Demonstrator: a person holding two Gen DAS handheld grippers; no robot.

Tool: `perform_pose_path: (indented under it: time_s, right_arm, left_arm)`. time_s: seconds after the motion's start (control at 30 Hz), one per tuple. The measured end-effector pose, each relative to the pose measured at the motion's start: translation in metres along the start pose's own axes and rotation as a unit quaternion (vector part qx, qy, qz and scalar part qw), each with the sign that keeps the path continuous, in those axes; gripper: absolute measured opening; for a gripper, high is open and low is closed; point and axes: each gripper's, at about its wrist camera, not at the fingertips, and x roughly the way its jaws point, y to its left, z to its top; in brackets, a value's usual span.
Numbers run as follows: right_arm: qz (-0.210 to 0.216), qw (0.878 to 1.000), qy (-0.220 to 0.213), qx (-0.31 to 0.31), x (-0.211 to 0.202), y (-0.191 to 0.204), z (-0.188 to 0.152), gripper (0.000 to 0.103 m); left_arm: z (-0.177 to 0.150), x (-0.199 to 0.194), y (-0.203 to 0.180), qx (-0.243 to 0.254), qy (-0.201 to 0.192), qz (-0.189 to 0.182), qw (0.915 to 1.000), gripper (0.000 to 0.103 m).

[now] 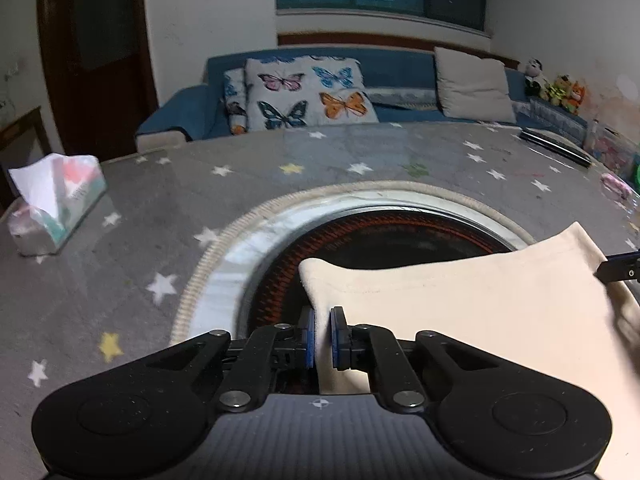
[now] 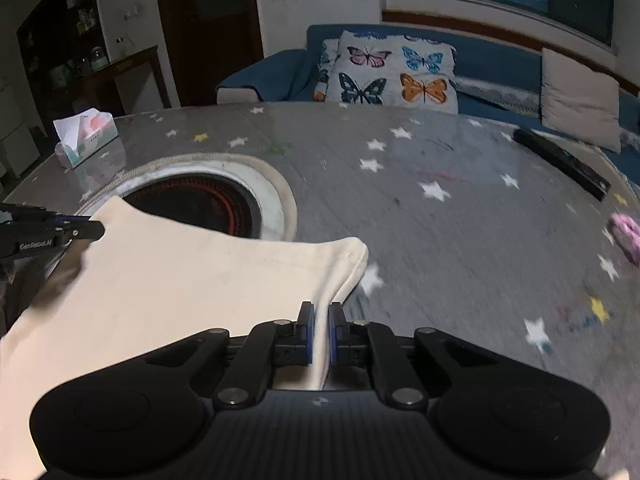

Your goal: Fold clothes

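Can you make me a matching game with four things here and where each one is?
Things:
1. cloth
2. tissue box
3. butterfly pillow
4. black remote

Places:
A. on the blue sofa
B. far left of the table
C. pinched by both tongs
D. far right of the table

Pairs: 1-C, 2-B, 3-A, 4-D

You can read one marking: "GenRobot.AI" in pale letters on the black left gripper (image 2: 82, 229), at the right-wrist view's left edge.
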Motion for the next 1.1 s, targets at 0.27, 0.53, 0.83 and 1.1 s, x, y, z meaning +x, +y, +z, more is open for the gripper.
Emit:
perform_pose_path:
  time_s: [0.27,0.53,0.83,1.1]
  right_arm:
    - [0.003,1.0,-0.009,-0.006,0.05,0.016,0.039,0.005]
    - [-0.007,0.999,-0.013,-0.028,0.068,0.023,0.068,0.011]
    - [0.043,0.993,0.001,-0.111,-0.005,0.059,0.03,0.027]
    - [0.128,0.977,0.017,-0.168,-0.042,0.125,-0.027,0.035]
  left_arm:
    - [0.02,0.017,0.035,-0.013,-0.007,0.028,0.9995,0.009]
    - [0.024,0.031,0.057,-0.039,0.013,0.035,0.9985,0.014]
    - [-0.013,-0.038,0.073,-0.048,0.007,0.067,0.9966,0.039]
    - [-0.078,-0.114,0.105,-0.091,0.014,0.164,0.9822,0.053]
